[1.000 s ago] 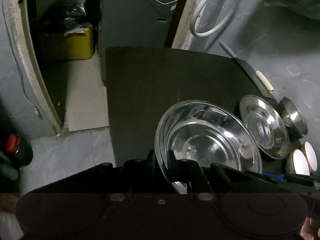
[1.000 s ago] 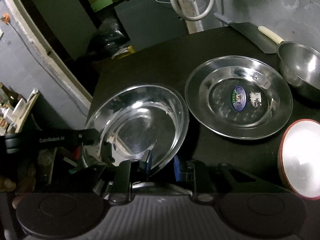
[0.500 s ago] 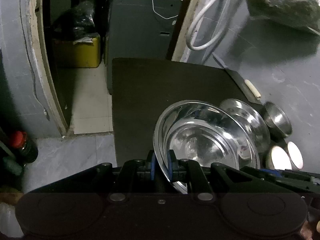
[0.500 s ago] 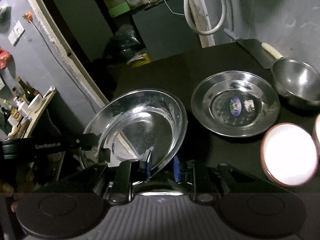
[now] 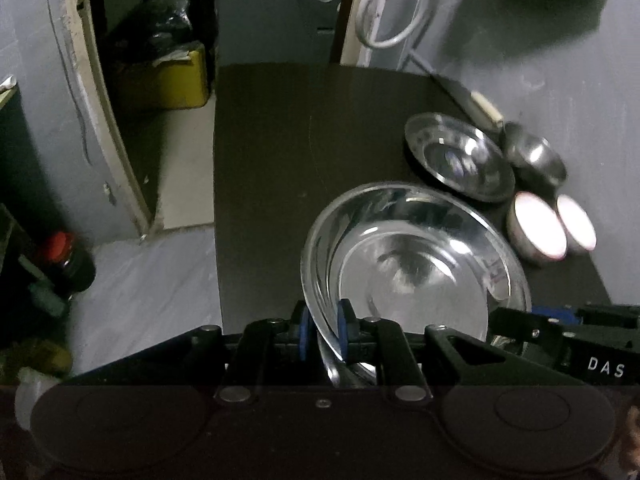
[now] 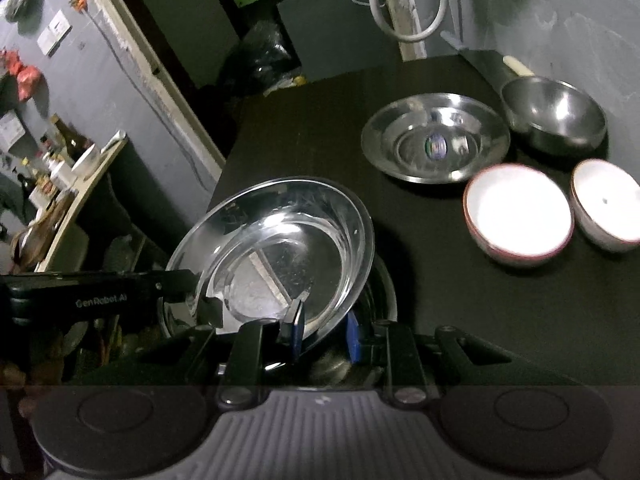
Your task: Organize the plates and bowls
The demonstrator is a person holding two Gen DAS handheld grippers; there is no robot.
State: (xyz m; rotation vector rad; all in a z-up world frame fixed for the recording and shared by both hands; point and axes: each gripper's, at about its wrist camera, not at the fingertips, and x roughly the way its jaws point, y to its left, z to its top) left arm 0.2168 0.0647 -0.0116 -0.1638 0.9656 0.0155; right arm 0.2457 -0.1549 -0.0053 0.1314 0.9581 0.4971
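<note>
Steel plate [image 5: 416,264], shiny and shallow, tilted above the table [image 5: 300,128].

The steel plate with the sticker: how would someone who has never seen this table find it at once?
Start at the black table and go to the dishes by the grey wall. The steel plate lies flat between the deep steel bowl and two white bowls. It alone is shallow, with a small oval sticker in its middle.

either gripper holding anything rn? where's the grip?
Both hold the large steel plate by its rim: left gripper at one edge, right gripper at another.
</note>
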